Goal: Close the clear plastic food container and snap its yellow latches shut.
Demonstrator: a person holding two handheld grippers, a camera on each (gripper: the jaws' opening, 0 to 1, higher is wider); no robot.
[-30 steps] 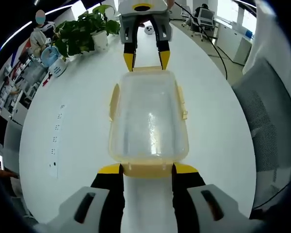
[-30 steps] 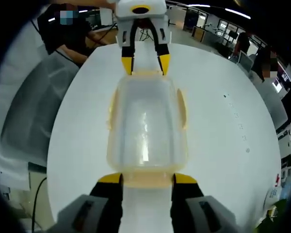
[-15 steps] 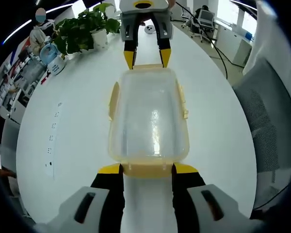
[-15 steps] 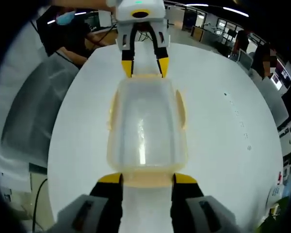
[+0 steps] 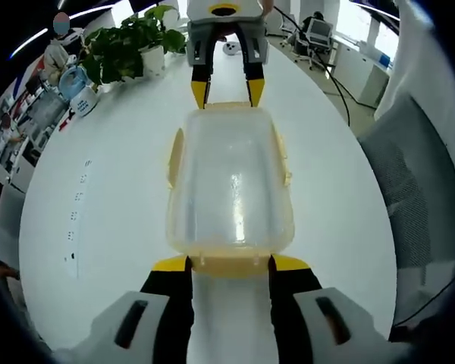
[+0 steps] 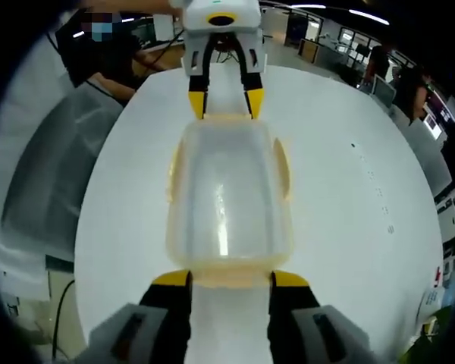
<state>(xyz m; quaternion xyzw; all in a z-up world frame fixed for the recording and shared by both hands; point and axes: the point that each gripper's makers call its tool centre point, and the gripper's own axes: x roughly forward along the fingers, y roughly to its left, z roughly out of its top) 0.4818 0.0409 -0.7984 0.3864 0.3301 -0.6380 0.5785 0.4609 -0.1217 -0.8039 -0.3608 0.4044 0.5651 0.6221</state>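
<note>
Clear plastic food container (image 5: 231, 186) (image 6: 227, 189), milky-translucent, pale yellow rim and pale yellow latches (image 5: 174, 158). White round table (image 5: 114, 197) (image 6: 341, 197), row of small dark dots on it. Left gripper (image 5: 229, 265) (image 6: 221, 102): yellow-tipped black jaws, grey-white body. Right gripper (image 6: 229, 279) (image 5: 221, 92): same colours. Green leafy potted plant (image 5: 125, 47), white pot. Grey mesh chair (image 5: 417, 197).

A: What does the left hand-held gripper (image 5: 227, 263) look like?
B: Black jaws with yellow tips, rising from grey housings with dark slots.
A: And the right hand-held gripper (image 6: 229, 278)?
B: The same; seen from the left gripper view, its body is pale grey with black arms.
</note>
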